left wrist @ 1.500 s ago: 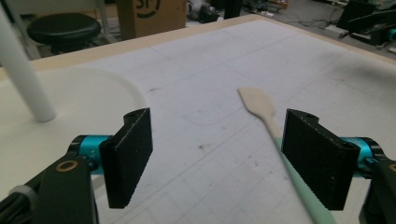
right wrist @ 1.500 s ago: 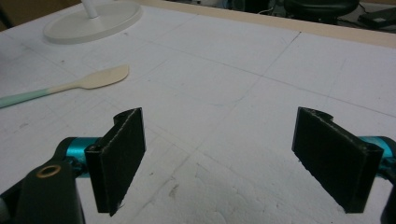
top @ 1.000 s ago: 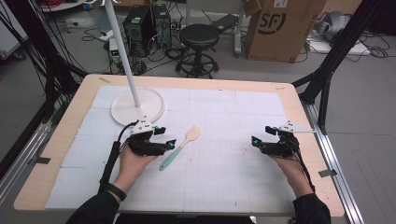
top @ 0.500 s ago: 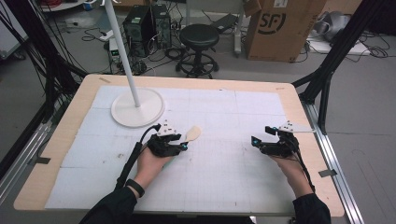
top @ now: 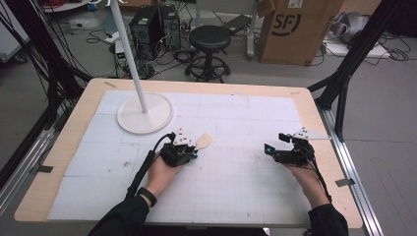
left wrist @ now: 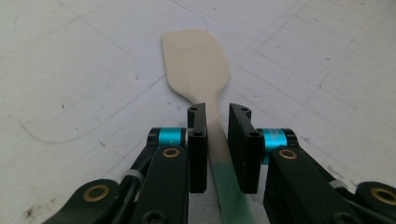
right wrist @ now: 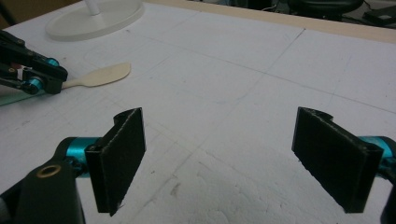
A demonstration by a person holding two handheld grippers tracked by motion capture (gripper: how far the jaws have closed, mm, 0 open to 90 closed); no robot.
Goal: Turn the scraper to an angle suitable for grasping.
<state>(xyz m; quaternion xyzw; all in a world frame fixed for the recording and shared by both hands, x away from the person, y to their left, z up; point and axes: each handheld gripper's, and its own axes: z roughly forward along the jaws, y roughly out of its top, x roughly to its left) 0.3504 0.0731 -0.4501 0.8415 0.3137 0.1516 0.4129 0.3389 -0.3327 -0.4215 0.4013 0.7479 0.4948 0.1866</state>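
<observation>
Left gripper view: left tongs (left wrist: pixel 217 144) have slid up the spatula (left wrist: pixel 198 65), now straddling its neck unclenched (grasp seems imminent); right tongs (right wrist: pixel 233 161) gape wide, idle.

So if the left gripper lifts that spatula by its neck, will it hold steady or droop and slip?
The spatula looks thin and flat, so probably light. Its cream blade may flex a little if it is silicone. The left gripper straddles the narrow neck with a visible gap, and the smooth handle could pivot or slip unless clamped firmly.
</observation>
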